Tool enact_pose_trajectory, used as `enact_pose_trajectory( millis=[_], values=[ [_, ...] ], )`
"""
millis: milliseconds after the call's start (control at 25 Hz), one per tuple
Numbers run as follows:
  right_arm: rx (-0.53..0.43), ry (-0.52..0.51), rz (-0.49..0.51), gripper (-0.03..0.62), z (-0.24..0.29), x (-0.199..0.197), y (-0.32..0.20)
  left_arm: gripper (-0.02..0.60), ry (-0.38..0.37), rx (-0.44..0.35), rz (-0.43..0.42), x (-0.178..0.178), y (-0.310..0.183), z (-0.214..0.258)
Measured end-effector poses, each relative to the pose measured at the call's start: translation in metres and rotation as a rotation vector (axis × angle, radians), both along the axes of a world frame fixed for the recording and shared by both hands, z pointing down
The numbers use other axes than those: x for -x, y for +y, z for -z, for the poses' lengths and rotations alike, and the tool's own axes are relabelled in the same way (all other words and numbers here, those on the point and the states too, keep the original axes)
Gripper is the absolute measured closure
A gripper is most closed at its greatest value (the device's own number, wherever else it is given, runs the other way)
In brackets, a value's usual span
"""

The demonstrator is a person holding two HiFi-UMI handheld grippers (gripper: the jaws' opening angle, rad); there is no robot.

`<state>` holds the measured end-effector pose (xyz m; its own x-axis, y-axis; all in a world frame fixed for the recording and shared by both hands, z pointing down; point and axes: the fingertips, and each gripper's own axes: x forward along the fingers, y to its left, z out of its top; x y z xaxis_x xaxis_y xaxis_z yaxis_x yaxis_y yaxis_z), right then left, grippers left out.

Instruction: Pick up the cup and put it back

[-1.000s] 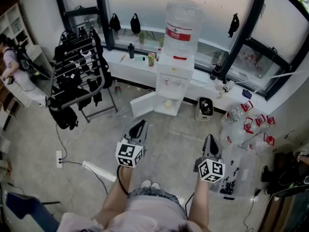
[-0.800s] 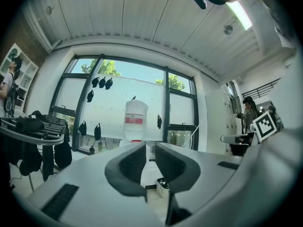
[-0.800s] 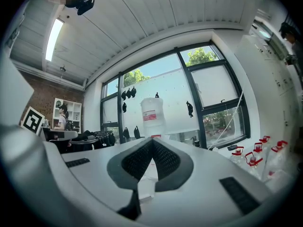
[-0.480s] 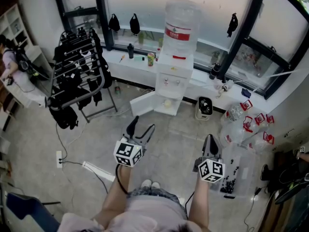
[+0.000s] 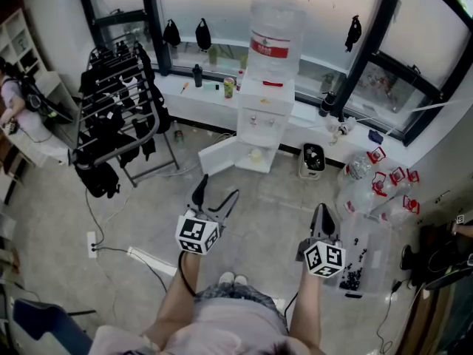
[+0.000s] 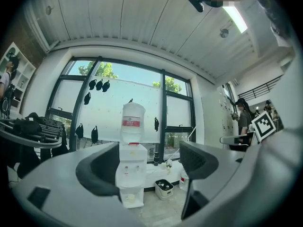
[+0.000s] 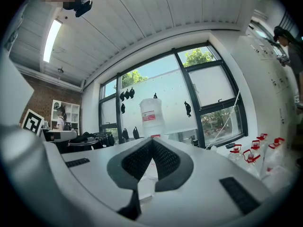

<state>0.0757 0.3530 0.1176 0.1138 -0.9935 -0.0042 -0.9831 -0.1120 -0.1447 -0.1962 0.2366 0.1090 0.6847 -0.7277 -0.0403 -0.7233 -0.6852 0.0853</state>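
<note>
Left tool (image 5: 218, 189) jaws freshly apart, empty, above floor (image 5: 275, 207)

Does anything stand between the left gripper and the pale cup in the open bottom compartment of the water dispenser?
Nothing visible does. Only bare floor lies between the left gripper, whose jaws have just been opening with nothing between them, and the cup in the water dispenser. Its door hangs open to the left, beside the path.

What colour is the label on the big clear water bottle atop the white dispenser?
Red label, clearest in the head view.
</note>
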Motion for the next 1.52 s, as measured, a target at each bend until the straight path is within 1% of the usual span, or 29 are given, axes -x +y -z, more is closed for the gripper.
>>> enact_pose_trajectory(
  millis=[360, 640, 800, 1040, 1200, 1360, 1520],
  values=[
    [0.008, 0.002, -0.025, 0.579, -0.004, 0.012, 0.001, 0.202, -0.032, -0.003, -0.031, 0.003, -0.005, -0.006],
    [0.004, -0.002, -0.039, 0.579, -0.013, 0.024, -0.001, 0.204, -0.020, -0.004, -0.053, 0.007, -0.011, -0.014],
    [0.014, -0.016, -0.058, 0.579, -0.022, 0.024, -0.004, 0.204, -0.007, 0.003, -0.061, 0.007, -0.021, -0.015],
    [0.004, -0.016, -0.086, 0.579, -0.017, 0.006, -0.017, 0.204, -0.011, -0.004, -0.081, -0.011, -0.042, -0.013],
    [-0.009, -0.011, -0.097, 0.579, -0.013, -0.008, -0.032, 0.203, -0.023, -0.026, -0.067, -0.024, -0.058, -0.011],
    [-0.022, -0.020, -0.087, 0.579, -0.015, -0.020, -0.055, 0.204, -0.030, -0.040, -0.056, -0.036, -0.079, -0.008],
    [-0.022, -0.031, -0.076, 0.579, -0.021, -0.037, -0.087, 0.204, -0.036, -0.037, -0.042, -0.053, -0.109, -0.013]
  ],
)
